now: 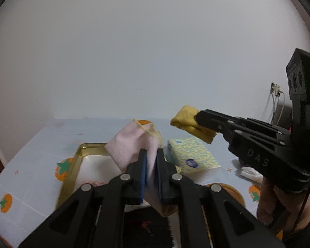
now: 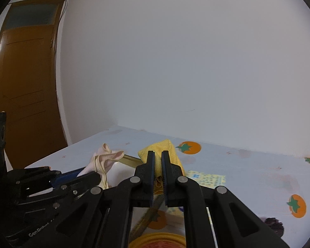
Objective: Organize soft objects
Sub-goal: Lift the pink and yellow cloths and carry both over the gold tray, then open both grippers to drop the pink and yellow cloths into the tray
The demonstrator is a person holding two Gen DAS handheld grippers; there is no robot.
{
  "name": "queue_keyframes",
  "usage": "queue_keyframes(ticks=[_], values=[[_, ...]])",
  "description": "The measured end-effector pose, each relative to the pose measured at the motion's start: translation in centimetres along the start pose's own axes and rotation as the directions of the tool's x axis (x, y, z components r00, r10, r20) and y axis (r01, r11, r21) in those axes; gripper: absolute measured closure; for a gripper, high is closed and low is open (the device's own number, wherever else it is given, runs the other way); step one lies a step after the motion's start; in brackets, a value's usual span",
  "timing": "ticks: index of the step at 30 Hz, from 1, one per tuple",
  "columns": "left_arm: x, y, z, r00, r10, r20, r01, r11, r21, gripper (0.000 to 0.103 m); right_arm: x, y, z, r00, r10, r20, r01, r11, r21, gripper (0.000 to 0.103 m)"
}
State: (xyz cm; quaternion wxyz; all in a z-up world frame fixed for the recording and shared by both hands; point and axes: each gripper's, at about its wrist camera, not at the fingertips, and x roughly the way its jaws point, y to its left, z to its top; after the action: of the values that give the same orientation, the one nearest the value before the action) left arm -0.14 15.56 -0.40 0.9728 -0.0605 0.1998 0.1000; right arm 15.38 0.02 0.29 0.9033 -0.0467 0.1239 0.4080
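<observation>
- Counter with white persimmon-print cloth carries everything; both cloths are lifted off it, so sorting looks mid-way, nothing clearly placed yet.
- Gold-rimmed rectangular tray sits left of centre on the counter; the visible part of its pale floor is bare apart from a faint print, and the near part is hidden by the left gripper, so contents there cannot be told.
- Left gripper has its fingers clenched on a pale pink terry cloth with yellow trim, held in the air over the tray's right side; likely heading in, not yet dropped.
- Right gripper has its fingers clenched on a folded mustard-yellow cloth, held up above a soft tissue pack with yellow-and-blue dot print.
- Tissue pack lies flat on the counter just right of the tray, outside it; judged still to be sorted.
- Round yellow-rimmed basket at the near edge, mostly hidden; something reddish inside, can't identify it.
- Crumpled white item on the counter at right, and a dark purple fuzzy item near it, both loose and probably left to do.
</observation>
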Motion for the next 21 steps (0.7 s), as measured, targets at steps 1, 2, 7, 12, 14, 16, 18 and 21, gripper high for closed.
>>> queue_keyframes(ticks=[1, 2, 7, 12, 14, 16, 18, 21], values=[[0.0, 0.4, 0.1, 1.000, 0.007, -0.001, -0.007, 1.000, -0.002, 0.097, 0.4, 0.3, 0.1, 1.000, 0.011, -0.009, -0.011, 1.000, 0.006, 0.096], [-0.1, 0.9, 0.2, 1.000, 0.013, -0.002, -0.013, 1.000, -0.006, 0.097, 0.8, 0.6, 0.2, 1.000, 0.020, -0.016, -0.020, 1.000, 0.009, 0.096], [0.1, 3.1, 0.3, 0.998, 0.057, -0.024, -0.057, 0.998, -0.024, 0.097, 2.7, 2.0, 0.3, 0.996, 0.051, -0.074, -0.051, 0.999, -0.004, 0.096], [1.2, 4.7, -0.3, 0.994, 0.075, -0.081, -0.079, 0.996, -0.048, 0.097, 4.7, 3.4, -0.3, 0.986, 0.078, -0.149, -0.080, 0.997, -0.009, 0.096], [1.6, 5.0, -0.6, 0.992, 0.078, -0.099, -0.083, 0.995, -0.050, 0.097, 5.5, 3.9, -0.6, 0.980, 0.083, -0.181, -0.085, 0.996, -0.006, 0.096], [1.8, 5.2, -0.9, 0.990, 0.082, -0.112, -0.088, 0.995, -0.050, 0.097, 6.2, 4.3, -0.8, 0.975, 0.085, -0.207, -0.089, 0.996, -0.006, 0.096], [2.0, 5.3, -1.0, 0.989, 0.085, -0.120, -0.092, 0.994, -0.053, 0.097, 6.4, 4.4, -1.2, 0.971, 0.087, -0.221, -0.091, 0.996, -0.010, 0.096], [2.0, 6.0, -1.3, 0.987, 0.089, -0.132, -0.099, 0.992, -0.074, 0.093, 7.0, 4.8, -1.6, 0.961, 0.107, -0.257, -0.111, 0.994, 0.000, 0.096]])
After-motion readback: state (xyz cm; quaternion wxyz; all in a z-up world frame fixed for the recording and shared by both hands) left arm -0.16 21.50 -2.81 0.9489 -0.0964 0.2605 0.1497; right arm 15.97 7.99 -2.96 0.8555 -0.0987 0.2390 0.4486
